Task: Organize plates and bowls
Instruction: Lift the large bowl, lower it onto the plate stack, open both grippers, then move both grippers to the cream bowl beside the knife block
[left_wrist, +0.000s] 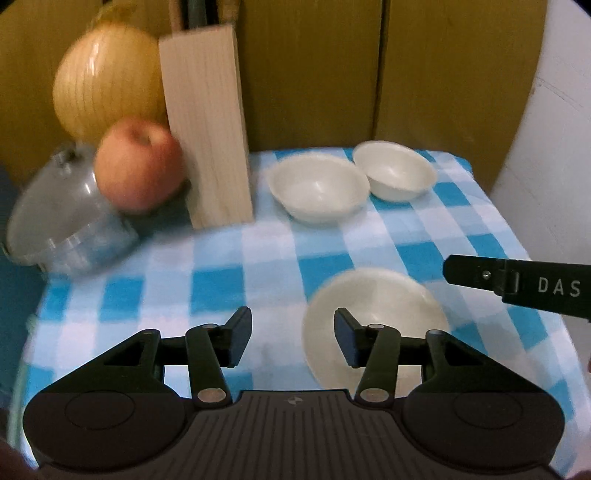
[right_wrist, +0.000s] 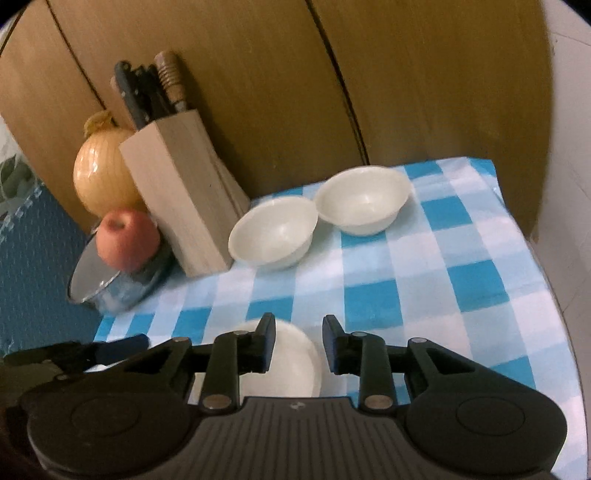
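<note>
Two white bowls (left_wrist: 317, 188) (left_wrist: 395, 170) stand side by side at the back of the blue checked cloth (left_wrist: 258, 266), also seen from the right wrist (right_wrist: 273, 230) (right_wrist: 364, 199). A third white shallow dish (left_wrist: 384, 295) (right_wrist: 291, 354) lies near the front. My left gripper (left_wrist: 291, 321) hovers open over the cloth, its right finger above the dish's left rim, nothing between the pads. My right gripper (right_wrist: 299, 325) stands open by a narrow gap above the dish's right edge, not pressing on it. One of its fingers (left_wrist: 480, 275) reaches in from the right.
A wooden knife block (left_wrist: 207, 129) (right_wrist: 177, 199) stands at the back left, with an onion (left_wrist: 107, 77), an apple (left_wrist: 138, 168) and a lidded steel pot (left_wrist: 62, 218) beside it. Wooden panels close the back. The cloth drops off at the right edge.
</note>
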